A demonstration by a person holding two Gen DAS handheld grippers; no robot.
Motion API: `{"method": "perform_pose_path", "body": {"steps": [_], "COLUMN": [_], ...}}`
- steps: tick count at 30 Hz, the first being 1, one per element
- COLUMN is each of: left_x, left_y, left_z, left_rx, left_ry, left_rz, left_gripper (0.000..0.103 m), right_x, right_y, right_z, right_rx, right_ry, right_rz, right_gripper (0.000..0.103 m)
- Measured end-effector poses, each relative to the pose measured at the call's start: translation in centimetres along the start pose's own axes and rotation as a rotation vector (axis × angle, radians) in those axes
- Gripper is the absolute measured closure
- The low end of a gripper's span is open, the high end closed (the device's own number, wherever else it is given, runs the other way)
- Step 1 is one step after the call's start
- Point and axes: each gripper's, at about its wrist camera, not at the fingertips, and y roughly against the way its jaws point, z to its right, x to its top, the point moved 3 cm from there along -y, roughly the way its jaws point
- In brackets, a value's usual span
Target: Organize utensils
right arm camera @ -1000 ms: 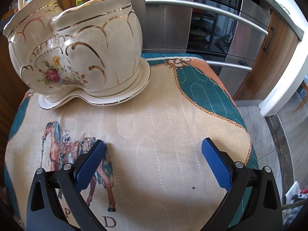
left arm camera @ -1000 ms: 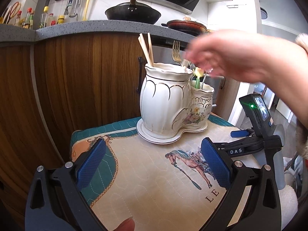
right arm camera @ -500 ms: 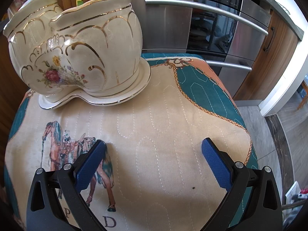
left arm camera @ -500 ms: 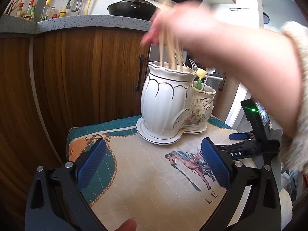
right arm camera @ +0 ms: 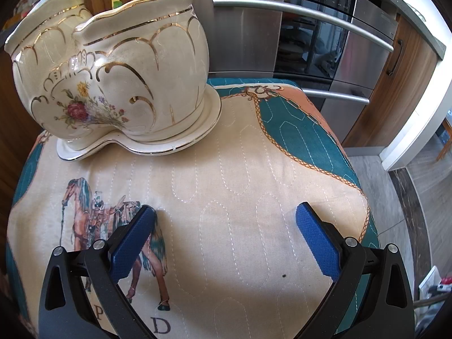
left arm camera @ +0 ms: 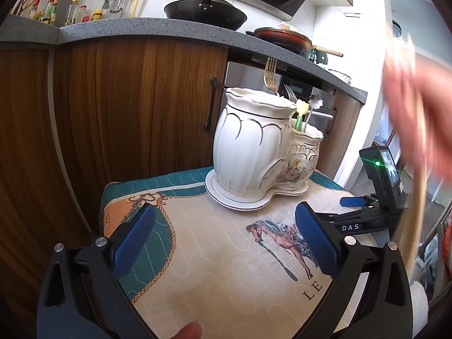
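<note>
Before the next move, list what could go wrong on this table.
1. The bare hand is blurred in motion, holding chopsticks above the right gripper lying on the table; they could strike it.
2. The ceramic utensil holder sits on a saucer over a soft quilted cloth; a nudge may tip it.
3. The gold fork leans out over the rim and could snag.

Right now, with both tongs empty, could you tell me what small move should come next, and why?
Probably lay the chopsticks on the cloth. A blurred bare hand holds them at the right, and both the left tongs and right tongs sit open and empty, facing the holder.
</note>
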Motion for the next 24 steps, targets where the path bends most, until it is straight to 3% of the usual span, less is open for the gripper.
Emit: {"method": "perform_pose_path", "body": {"steps": [16, 21, 24], "left_x": [0.0, 0.3, 0.2], "left_y": [0.6, 1.9, 1.9], "left_z": [0.4, 1.3, 2.0], "left_rx": [0.001, 0.034, 0.048], "left_ry": [-0.023, -0.091, -0.129], "left_rz": [0.015, 0.097, 0.098], "left_gripper": [0.006, 0.006, 0.005], "right_x": [0.4, 0.3, 0.3], "right_y": [-0.3, -0.3, -0.3], "right_z": [-0.2, -0.2, -0.2], "right_rx": [0.000, 0.000, 0.000], "right_ry": [0.001, 0.001, 0.001], "right_rz": [-0.001, -0.002, -0.002], "right_gripper": [0.004, 0.004, 0.004]}}
